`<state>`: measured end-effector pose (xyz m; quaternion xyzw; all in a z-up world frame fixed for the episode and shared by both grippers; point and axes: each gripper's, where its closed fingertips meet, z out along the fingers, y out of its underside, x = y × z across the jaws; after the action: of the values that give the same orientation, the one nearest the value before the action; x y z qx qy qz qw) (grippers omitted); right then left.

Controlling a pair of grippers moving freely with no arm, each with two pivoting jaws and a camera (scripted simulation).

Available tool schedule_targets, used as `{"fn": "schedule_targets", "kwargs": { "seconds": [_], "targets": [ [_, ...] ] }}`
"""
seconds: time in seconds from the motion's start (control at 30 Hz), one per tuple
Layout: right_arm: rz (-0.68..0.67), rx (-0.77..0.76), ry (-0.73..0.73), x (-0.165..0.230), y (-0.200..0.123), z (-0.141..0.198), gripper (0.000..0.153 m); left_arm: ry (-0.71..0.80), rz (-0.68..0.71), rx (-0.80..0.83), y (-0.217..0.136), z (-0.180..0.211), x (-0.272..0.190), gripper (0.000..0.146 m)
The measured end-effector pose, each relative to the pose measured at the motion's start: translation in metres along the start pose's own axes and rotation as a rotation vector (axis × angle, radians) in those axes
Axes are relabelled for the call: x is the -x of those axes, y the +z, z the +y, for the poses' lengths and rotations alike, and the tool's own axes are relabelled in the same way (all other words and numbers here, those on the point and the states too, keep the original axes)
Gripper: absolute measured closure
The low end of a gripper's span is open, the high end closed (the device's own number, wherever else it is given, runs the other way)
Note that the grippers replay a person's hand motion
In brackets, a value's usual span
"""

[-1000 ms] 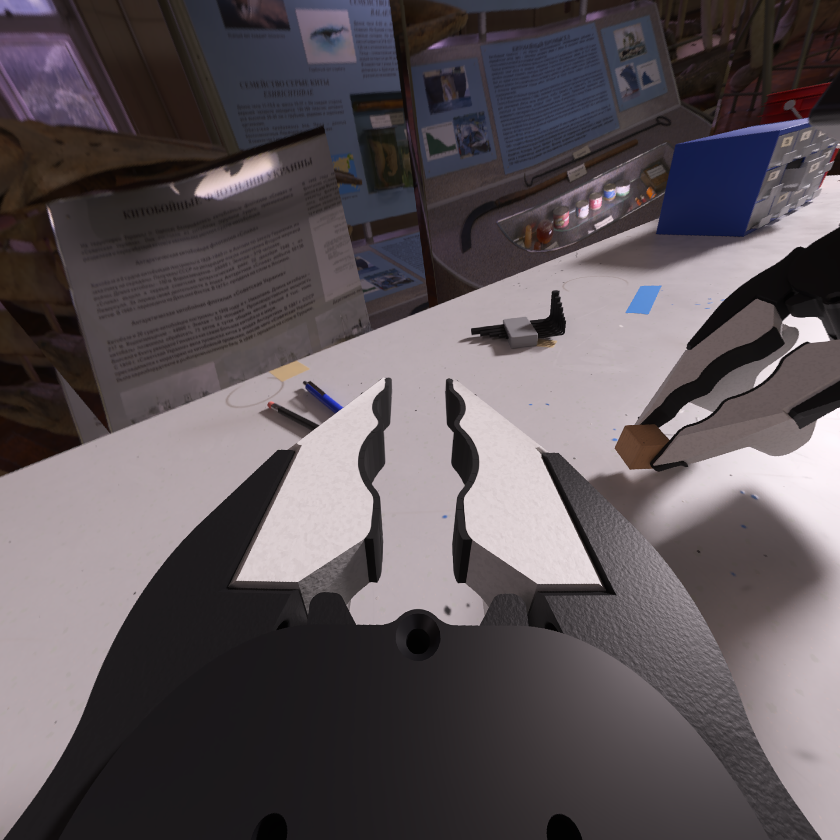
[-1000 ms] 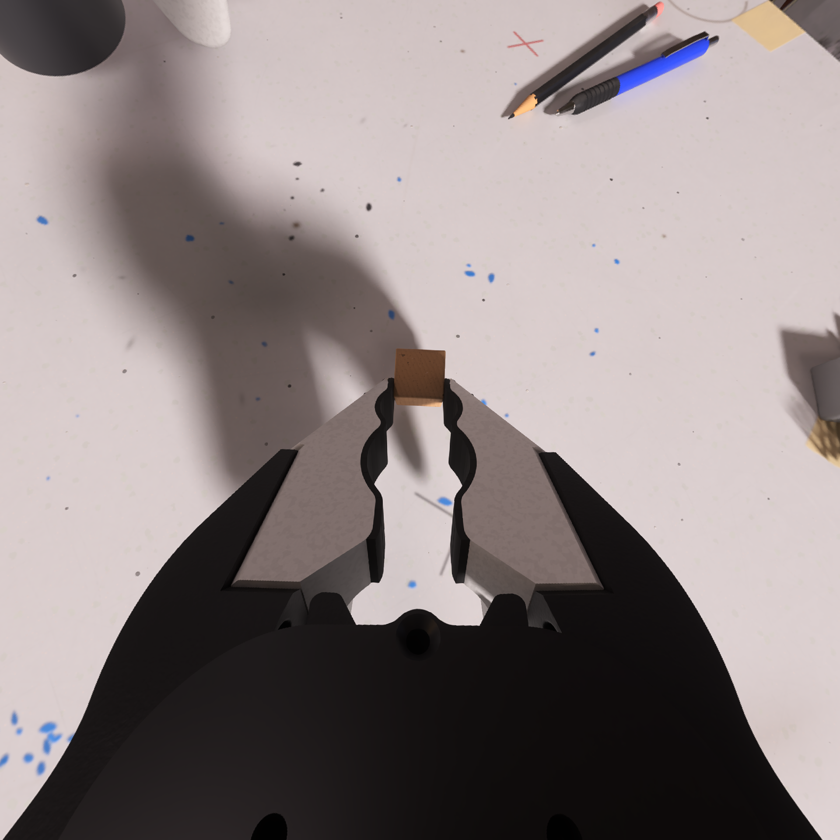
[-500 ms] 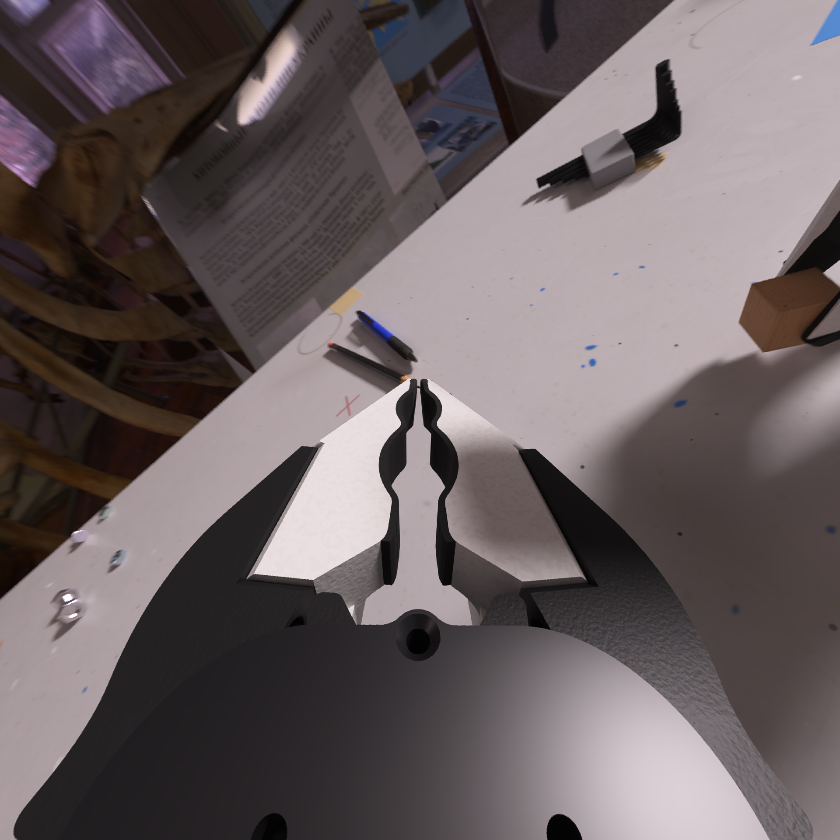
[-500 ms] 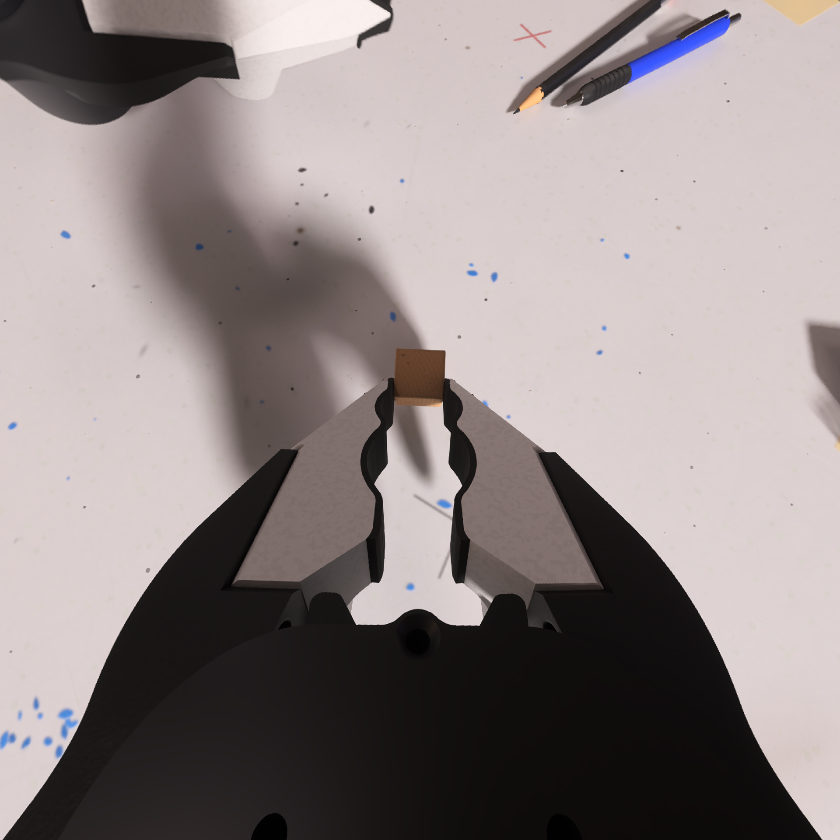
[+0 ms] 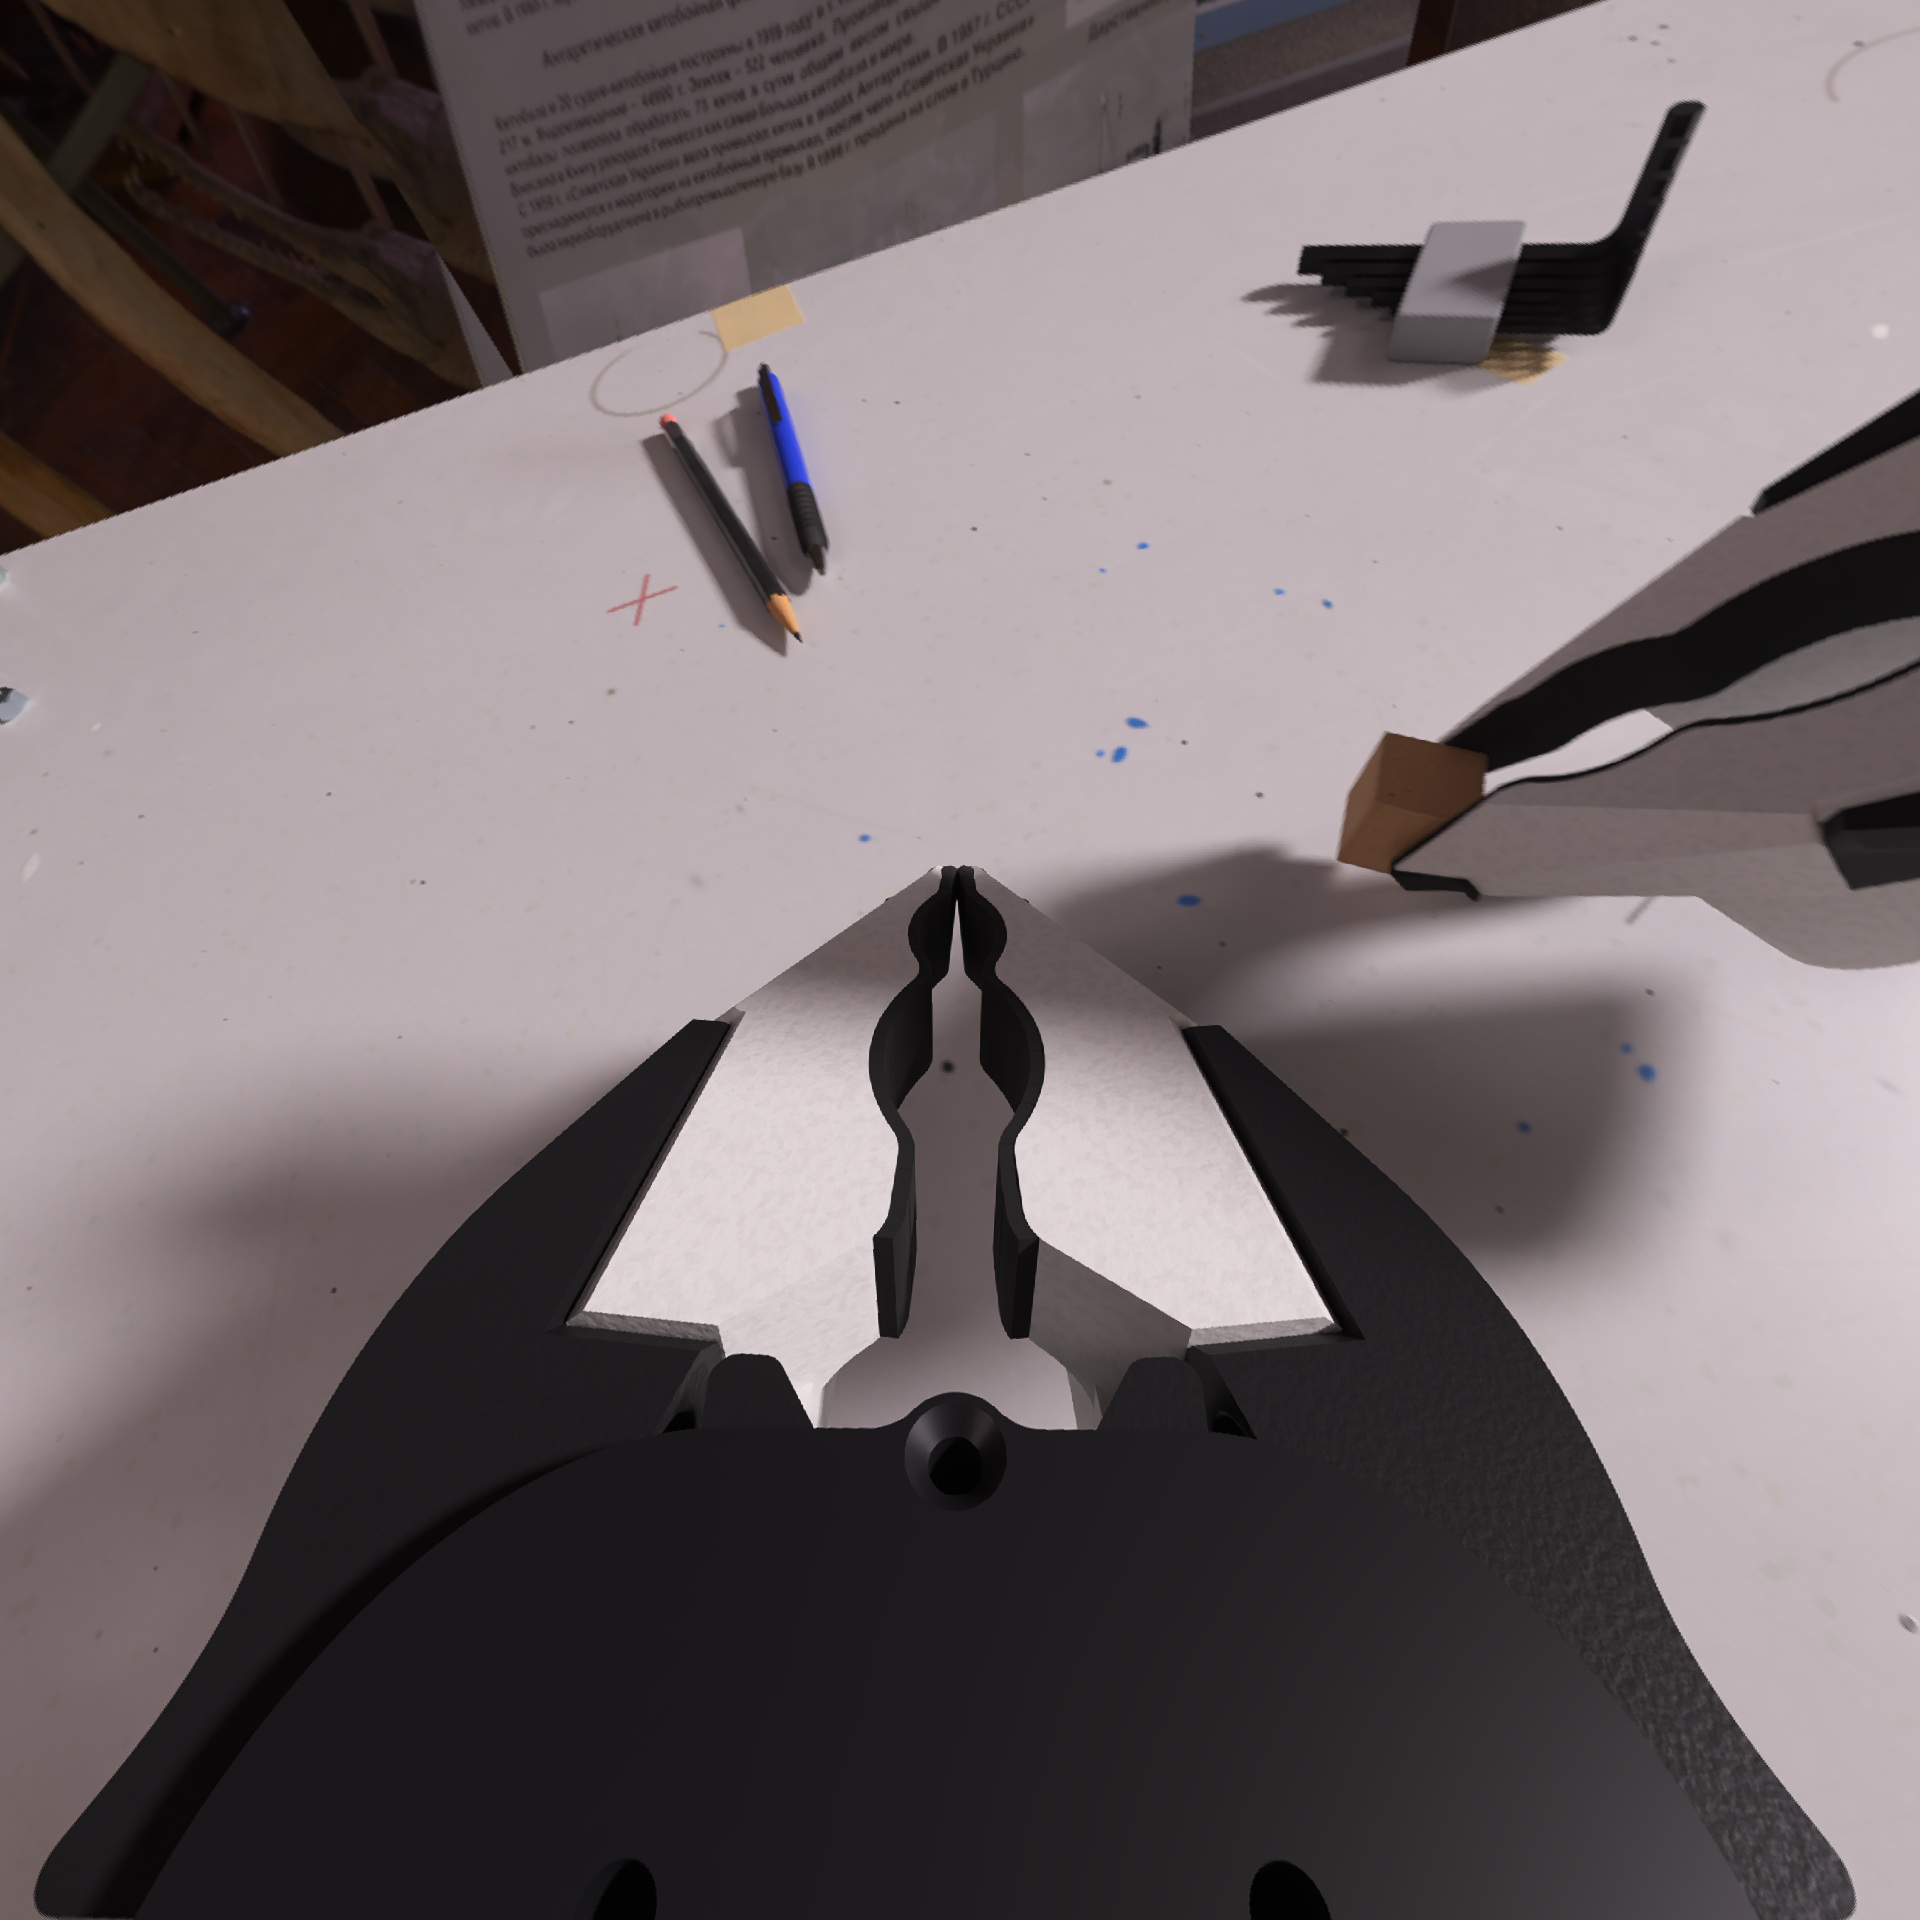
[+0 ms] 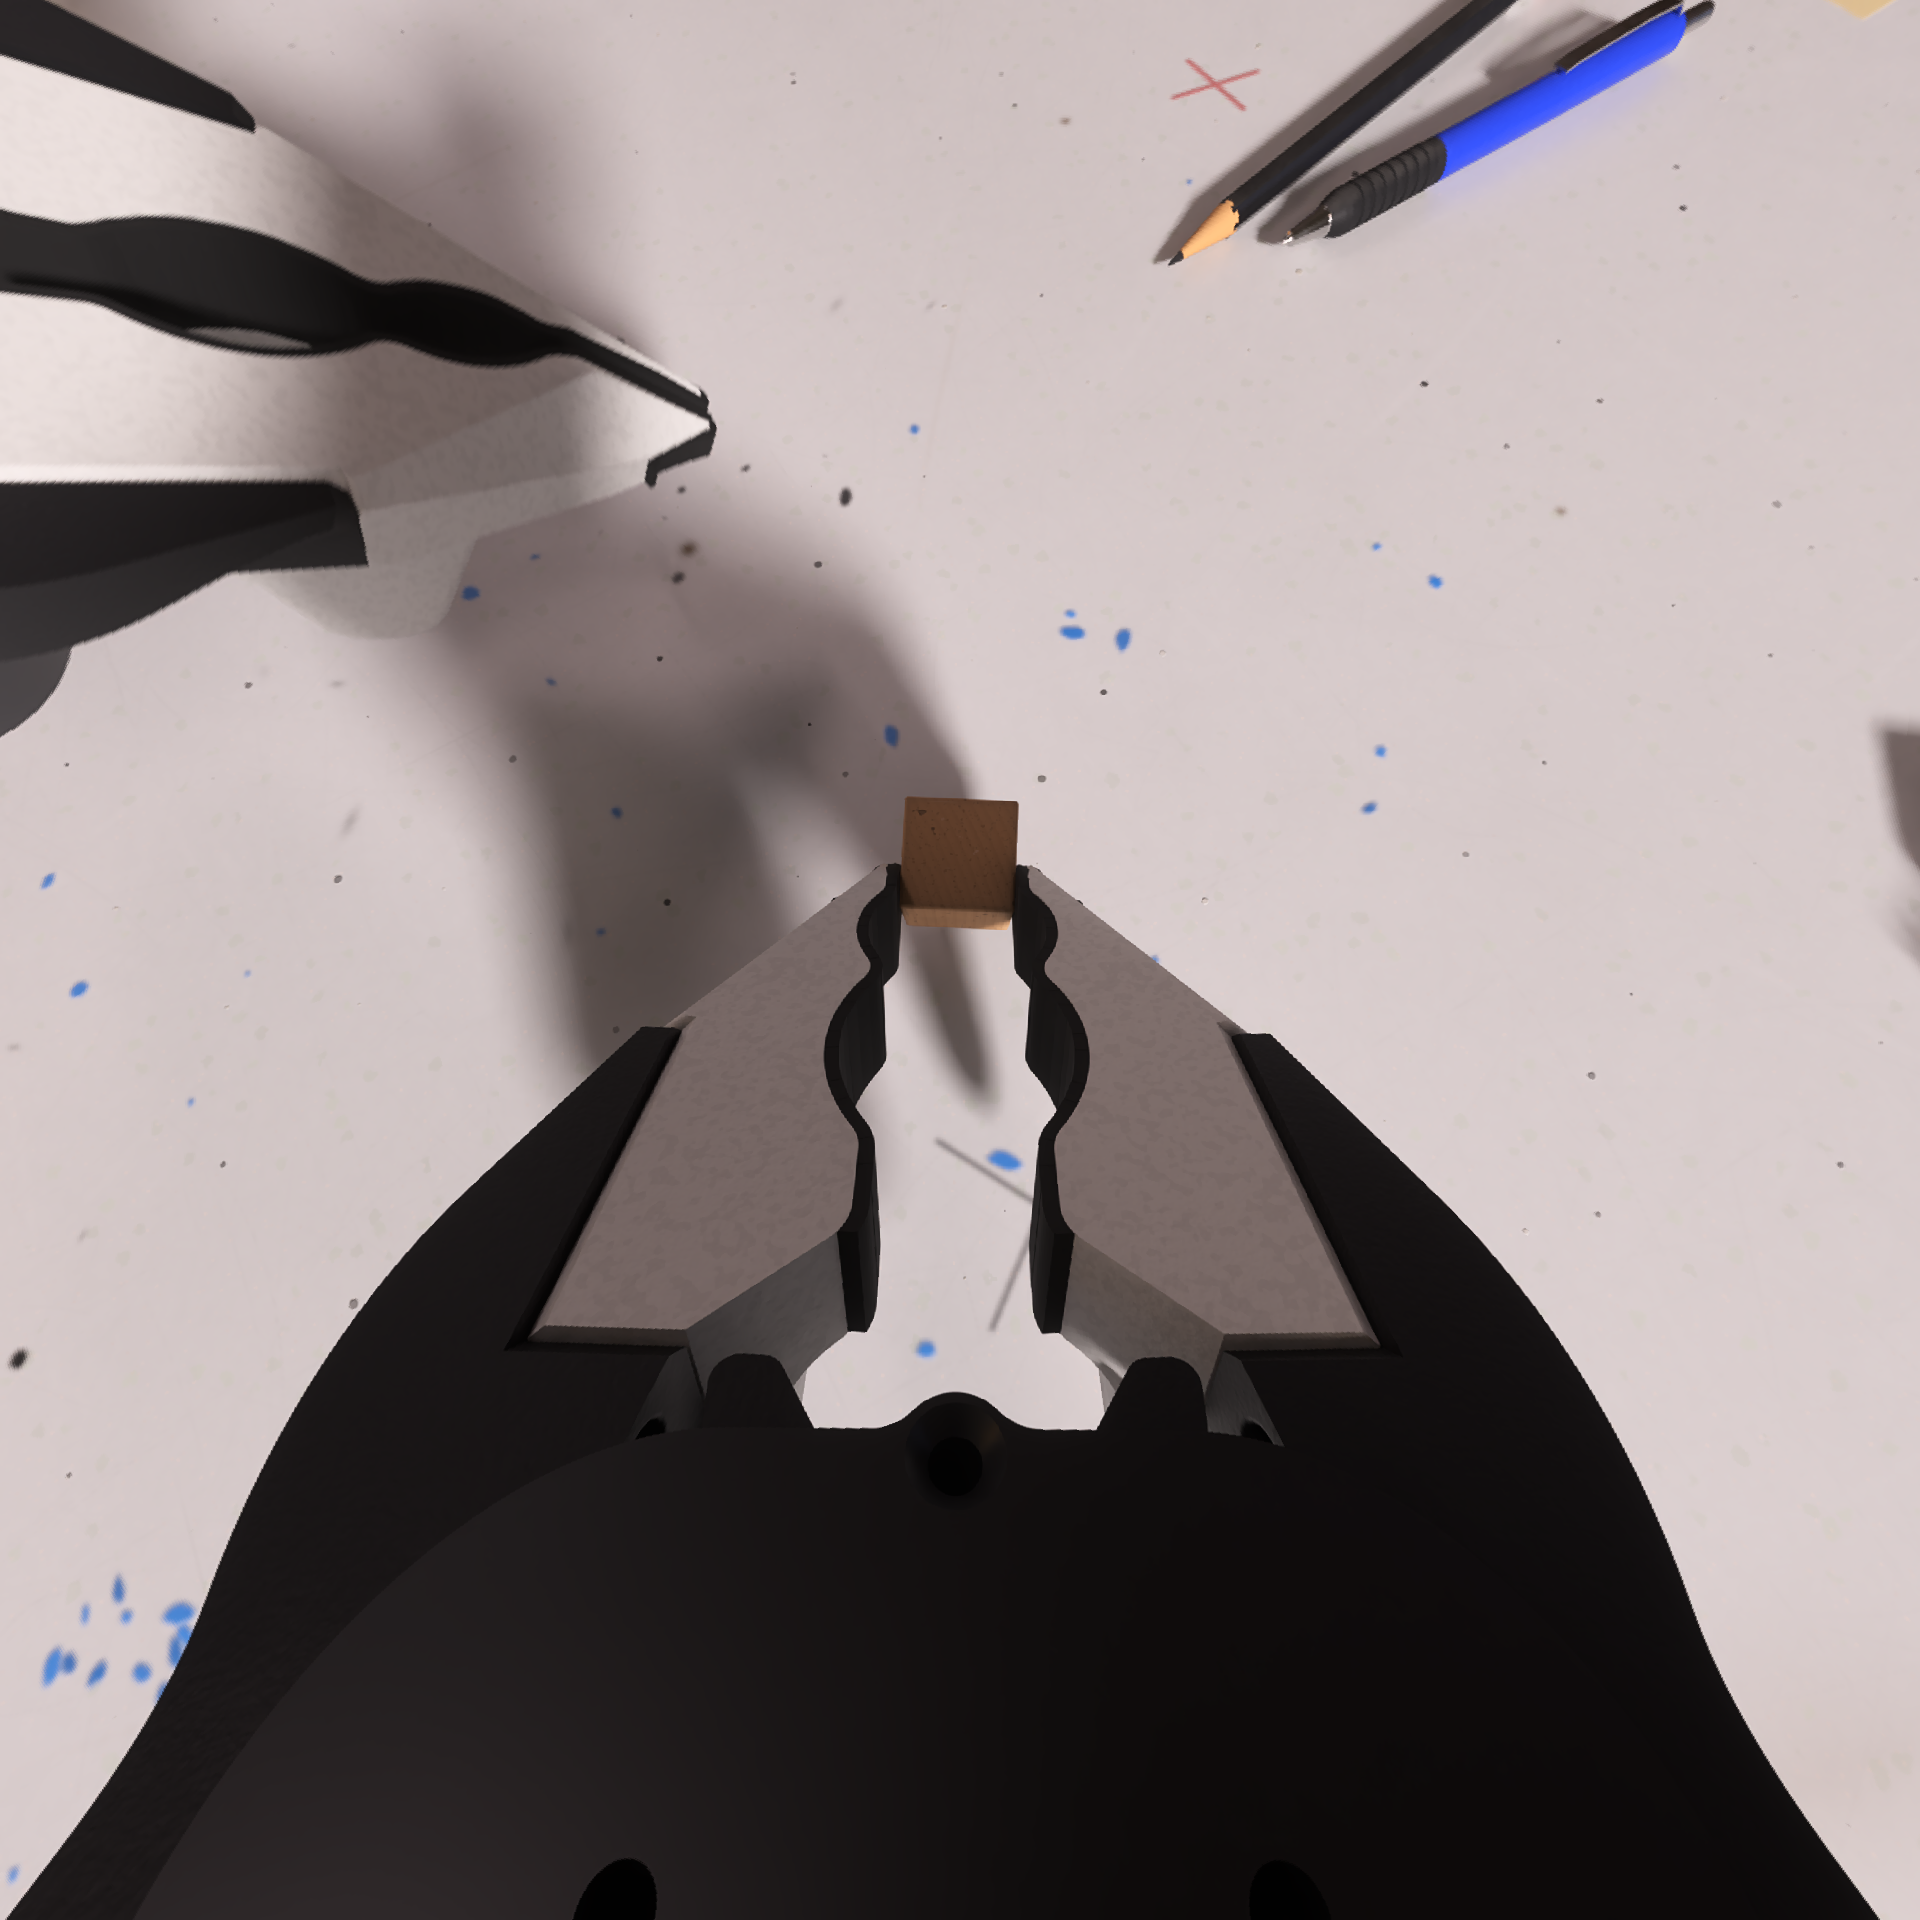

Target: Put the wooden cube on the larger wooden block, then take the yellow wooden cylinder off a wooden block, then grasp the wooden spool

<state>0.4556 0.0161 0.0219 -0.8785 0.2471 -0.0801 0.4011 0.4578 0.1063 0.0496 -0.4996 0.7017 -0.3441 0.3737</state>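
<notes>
- Between the tips of the right gripper (image 6: pixel 957 883) sits the wooden cube (image 6: pixel 958 858), pinched at its rear half and held above the white table (image 6: pixel 1455 935)
- Left of that claw and slightly ahead, the left gripper (image 5: pixel 957 878) hangs with its tips pressed together on nothing
- Ahead and to the right of the cube lie a pencil (image 6: pixel 1340 130) and a blue pen (image 6: pixel 1496 130), side by side
- Farther off in the left wrist view, ahead and right of the closed claw, rests a hex key set (image 5: pixel 1496 275)

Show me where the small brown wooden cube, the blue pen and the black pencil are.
small brown wooden cube (image 6: pixel 958 854), right wrist view, its top face
blue pen (image 6: pixel 1548 109), right wrist view, its blue barrel
black pencil (image 5: pixel 722 520), left wrist view, its shaft
</notes>
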Motion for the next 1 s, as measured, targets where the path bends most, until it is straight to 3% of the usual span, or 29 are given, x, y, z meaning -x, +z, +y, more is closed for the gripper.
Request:
{"fn": "schedule_targets", "kwargs": {
  "seconds": [0.37,0.6,0.77,1.0],
  "targets": [
    [0.0,-0.082,0.026,-0.003,-0.016,-0.004,0.132,-0.06,0.094,0.063,0.004,0.007,-0.007,0.146],
    [0.077,-0.149,0.036,-0.022,-0.044,-0.015,0.132,-0.082,0.109,0.091,0.007,0.01,-0.006,0.146],
    [0.155,-0.223,0.016,-0.02,-0.089,-0.03,0.132,-0.104,0.21,0.108,0.007,0.011,-0.014,0.146],
    [0.261,-0.35,0.085,-0.004,-0.194,-0.049,0.132,-0.101,0.393,0.107,0.002,0.01,-0.03,0.146]
  ]
}}
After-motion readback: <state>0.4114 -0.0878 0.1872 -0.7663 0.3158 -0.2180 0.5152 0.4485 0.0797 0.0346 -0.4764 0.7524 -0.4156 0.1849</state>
